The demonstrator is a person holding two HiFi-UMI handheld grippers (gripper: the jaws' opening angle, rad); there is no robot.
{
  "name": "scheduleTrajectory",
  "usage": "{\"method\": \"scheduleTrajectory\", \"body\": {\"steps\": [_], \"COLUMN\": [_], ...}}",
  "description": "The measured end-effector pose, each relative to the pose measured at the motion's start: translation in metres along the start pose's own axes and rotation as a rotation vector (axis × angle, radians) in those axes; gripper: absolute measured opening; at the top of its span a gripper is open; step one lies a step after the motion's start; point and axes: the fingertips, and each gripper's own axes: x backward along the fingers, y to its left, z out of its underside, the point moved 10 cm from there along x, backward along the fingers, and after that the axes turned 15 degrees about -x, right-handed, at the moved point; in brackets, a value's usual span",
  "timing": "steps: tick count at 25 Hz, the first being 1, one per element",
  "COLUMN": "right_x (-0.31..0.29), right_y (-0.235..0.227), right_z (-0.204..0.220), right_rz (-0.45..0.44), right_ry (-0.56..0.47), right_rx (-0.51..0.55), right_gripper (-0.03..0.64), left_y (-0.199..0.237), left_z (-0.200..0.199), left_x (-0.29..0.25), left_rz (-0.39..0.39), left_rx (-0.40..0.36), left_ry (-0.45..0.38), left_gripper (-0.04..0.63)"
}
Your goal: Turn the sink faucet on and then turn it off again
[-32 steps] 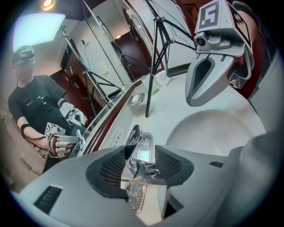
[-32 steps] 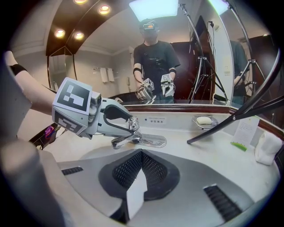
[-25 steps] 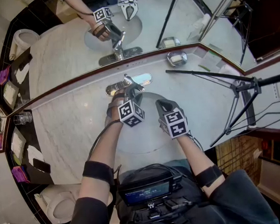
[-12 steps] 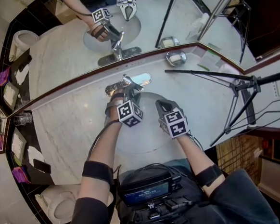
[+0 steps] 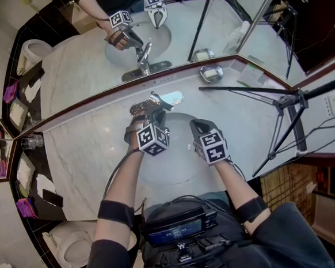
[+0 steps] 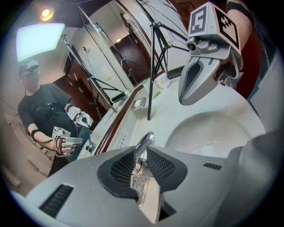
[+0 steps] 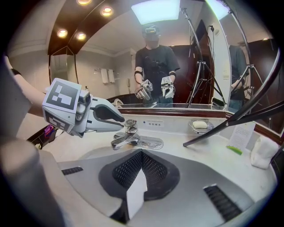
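The chrome faucet point(image 5: 155, 104) stands at the back of the white sink basin point(image 5: 178, 158). My left gripper point(image 5: 154, 114) reaches over the basin to it. Its jaws have just been closing, and in the left gripper view the pads point(image 6: 159, 165) press on the faucet's lever handle point(image 6: 144, 142) from both sides. The right gripper view shows the left gripper point(image 7: 120, 119) at the top of the faucet point(image 7: 129, 138). My right gripper point(image 5: 197, 126) hangs over the basin's right side, shut with nothing in it, and shows as the right gripper point(image 6: 187, 98) in the left gripper view. No running water is visible.
A soap dish point(image 5: 212, 72) sits on the marble counter point(image 5: 89, 160) right of the faucet, below the mirror point(image 5: 92, 55). A black tripod point(image 5: 280, 101) stands at the right, one leg stretching over the counter. A glass point(image 5: 28, 141) is far left, and a toilet point(image 5: 72, 248) is at the lower left.
The left gripper's jaws have closed onto the faucet's lever handle, and that hand has risen slightly with it. The right gripper has stayed where it was.
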Motion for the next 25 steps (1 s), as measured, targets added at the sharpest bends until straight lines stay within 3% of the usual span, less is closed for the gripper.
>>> {"method": "scheduleTrajectory", "body": {"steps": [3, 9, 18, 25], "right_x": [0.0, 0.008, 0.016, 0.018], "right_y": [0.004, 0.019, 0.032, 0.035], "right_z": [-0.003, -0.011, -0.016, -0.019], "right_rz": [-0.007, -0.027, -0.071, -0.148], "right_ry": [-0.011, -0.026, -0.035, -0.046], "right_rx": [0.012, 0.039, 0.062, 0.056], "right_gripper": [0.021, 0.021, 0.021, 0.021], "left_y": [0.005, -0.001, -0.025, -0.043], "left_z": [0.0, 0.002, 0.017, 0.047], "left_x": [0.019, 0.063, 0.131, 0.172], "left_rz": [-0.036, -0.053, -0.167, -0.247], "left_rx": [0.047, 0.193, 0.622, 0.821], "left_ry": [-0.007, -0.063, -0.142, -0.154], "left_gripper": [0.005, 0.005, 0.005, 0.005]}}
